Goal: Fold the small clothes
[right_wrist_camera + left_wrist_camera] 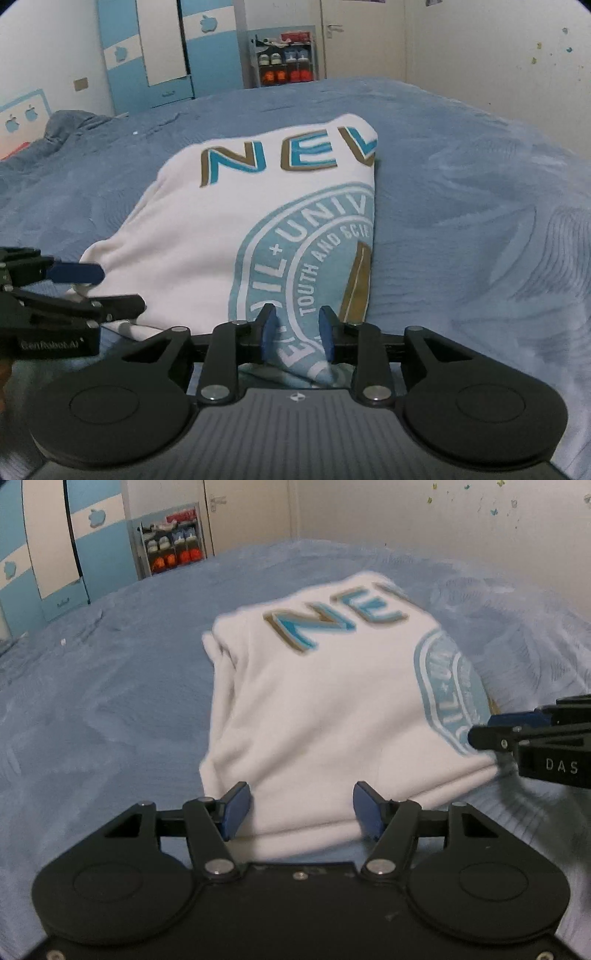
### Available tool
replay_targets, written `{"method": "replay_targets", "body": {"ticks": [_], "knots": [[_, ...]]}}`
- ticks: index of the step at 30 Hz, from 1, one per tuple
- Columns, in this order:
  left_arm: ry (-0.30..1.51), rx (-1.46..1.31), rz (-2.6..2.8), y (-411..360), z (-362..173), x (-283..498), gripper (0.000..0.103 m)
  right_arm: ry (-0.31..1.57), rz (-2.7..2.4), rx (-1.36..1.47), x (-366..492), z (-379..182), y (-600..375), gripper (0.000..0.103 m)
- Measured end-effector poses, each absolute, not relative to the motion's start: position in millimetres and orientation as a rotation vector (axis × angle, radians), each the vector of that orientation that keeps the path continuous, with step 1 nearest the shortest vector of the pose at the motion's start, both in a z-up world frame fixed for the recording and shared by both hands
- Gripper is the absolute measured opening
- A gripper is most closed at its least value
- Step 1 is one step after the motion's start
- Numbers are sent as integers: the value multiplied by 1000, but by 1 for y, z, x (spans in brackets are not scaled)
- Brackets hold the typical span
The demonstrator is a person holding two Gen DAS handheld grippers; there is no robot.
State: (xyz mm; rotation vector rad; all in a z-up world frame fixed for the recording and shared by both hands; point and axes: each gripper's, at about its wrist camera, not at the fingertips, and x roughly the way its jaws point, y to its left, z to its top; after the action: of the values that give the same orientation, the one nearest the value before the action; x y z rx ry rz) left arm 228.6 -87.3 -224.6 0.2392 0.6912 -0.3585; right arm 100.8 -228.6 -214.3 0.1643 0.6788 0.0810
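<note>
Gripping, I am working both claws along the near hem of the white shirt point(314, 709). My left claw point(301, 808) is standing wide, its blue pads straddling the hem edge without pinching it. My right claw point(297, 334) is standing narrower, fabric bunching between its pads; whether it is truly clamping I cannot tell. The shirt is lying on the blue bedspread point(480, 221), already looking narrowed, with layered edges stacked along its left side and the chest print cut at the right-hand fold. Judging from that, the side folds are done and a bottom-to-top fold is remaining. Sleeves and collar are hidden underneath; the left view is blurring; the lettering is running out of sight past the fold.
</note>
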Motion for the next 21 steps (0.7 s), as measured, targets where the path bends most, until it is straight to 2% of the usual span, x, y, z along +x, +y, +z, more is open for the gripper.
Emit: {"method": "replay_targets", "body": {"ticks": [2, 4, 5, 6, 8, 11, 14, 17, 19, 21], "knots": [[624, 234, -321, -84, -206, 235, 63, 628, 71, 179, 102, -197, -238, 42], [574, 204, -318, -78, -188, 245, 63, 556, 60, 181, 104, -181, -247, 61], [565, 185, -319, -75, -181, 253, 63, 526, 53, 182, 107, -175, -251, 75], [568, 168, -317, -74, -177, 264, 63, 498, 41, 188, 113, -169, -256, 78], [594, 120, -320, -70, -177, 288, 63, 497, 34, 211, 130, -168, -267, 80], [707, -11, -343, -63, -196, 326, 63, 564, 52, 282, 163, -183, -282, 88], [783, -74, -335, -60, -220, 349, 63, 668, 71, 352, 193, -213, -293, 88], [815, -160, -338, -57, -239, 362, 67, 689, 179, 562, 200, -242, -311, 92], [839, -230, -351, -51, -249, 369, 76, 691, 231, 616, 209, -251, -315, 94], [852, -292, -369, -44, -255, 376, 79, 688, 252, 614, 216, -254, -311, 96]]}}
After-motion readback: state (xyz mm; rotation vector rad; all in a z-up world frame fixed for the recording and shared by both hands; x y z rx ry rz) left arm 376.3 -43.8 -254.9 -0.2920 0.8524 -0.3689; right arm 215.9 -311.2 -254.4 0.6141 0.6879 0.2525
